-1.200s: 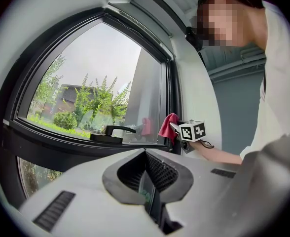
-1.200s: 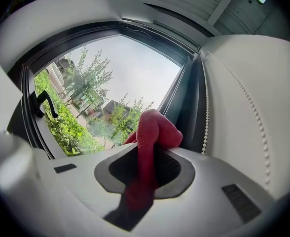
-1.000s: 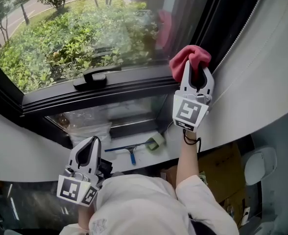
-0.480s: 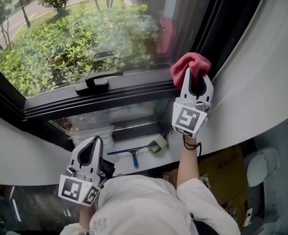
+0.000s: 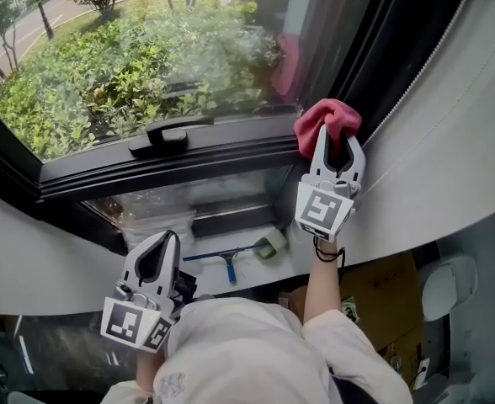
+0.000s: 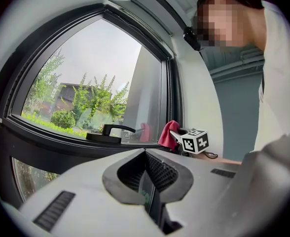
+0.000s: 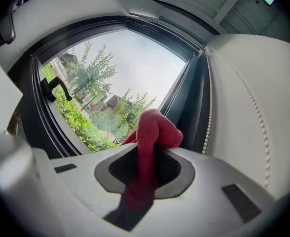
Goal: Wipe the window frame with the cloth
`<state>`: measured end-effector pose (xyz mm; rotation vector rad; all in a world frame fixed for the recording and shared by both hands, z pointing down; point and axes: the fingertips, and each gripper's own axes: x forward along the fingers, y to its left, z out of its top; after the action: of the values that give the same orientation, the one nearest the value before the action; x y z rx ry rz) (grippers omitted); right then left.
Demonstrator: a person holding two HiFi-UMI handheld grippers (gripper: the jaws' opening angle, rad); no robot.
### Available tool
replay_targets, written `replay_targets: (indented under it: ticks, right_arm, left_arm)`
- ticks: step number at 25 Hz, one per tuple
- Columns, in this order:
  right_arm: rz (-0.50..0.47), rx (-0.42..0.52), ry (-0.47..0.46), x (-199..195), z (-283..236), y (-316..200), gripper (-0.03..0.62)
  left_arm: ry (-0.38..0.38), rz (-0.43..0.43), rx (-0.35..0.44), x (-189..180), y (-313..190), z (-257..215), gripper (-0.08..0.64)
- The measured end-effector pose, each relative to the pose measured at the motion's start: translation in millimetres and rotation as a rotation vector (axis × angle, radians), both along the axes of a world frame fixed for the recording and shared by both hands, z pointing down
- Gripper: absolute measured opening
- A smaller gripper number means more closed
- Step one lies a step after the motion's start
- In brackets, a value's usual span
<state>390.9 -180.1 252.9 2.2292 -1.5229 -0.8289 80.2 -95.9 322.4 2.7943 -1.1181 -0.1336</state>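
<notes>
Firmly, the right hand-held gripper (image 5: 335, 135) clamps the red cloth (image 5: 325, 114) against the black window frame (image 5: 197, 154); the left hand-held gripper (image 5: 157, 255) hangs closed and empty.

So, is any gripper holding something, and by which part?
The right gripper pinches the red fabric cloth by a bunched fold; the rest bulges past its jaws. The left gripper is shut, empty.
</notes>
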Motion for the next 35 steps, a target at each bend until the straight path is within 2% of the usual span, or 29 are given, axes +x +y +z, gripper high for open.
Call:
replay_targets:
  ticks: [12, 19, 30, 35]
  right_arm:
    - [0.014, -0.075, -0.023, 1.1, 39.2, -0.1, 0.086]
    - [0.025, -0.085, -0.018, 1.4, 53.6, 1.9, 0.086]
    - [-0.001, -0.101, -0.075, 2.9, 70.6, 2.2, 0.086]
    - [-0.013, -0.106, -0.086, 4.1, 73.1, 2.0, 0.086]
  left_arm:
    - [0.001, 0.004, -0.003, -0.6, 3.2, 2.6, 0.008]
    - [-0.001, 0.010, 0.000, -2.2, 3.8, 2.2, 0.008]
    - [-0.002, 0.013, -0.011, -4.0, 2.4, 2.8, 0.008]
    - [-0.018, -0.021, 0.008, -16.2, -2.0, -6.0, 0.008]
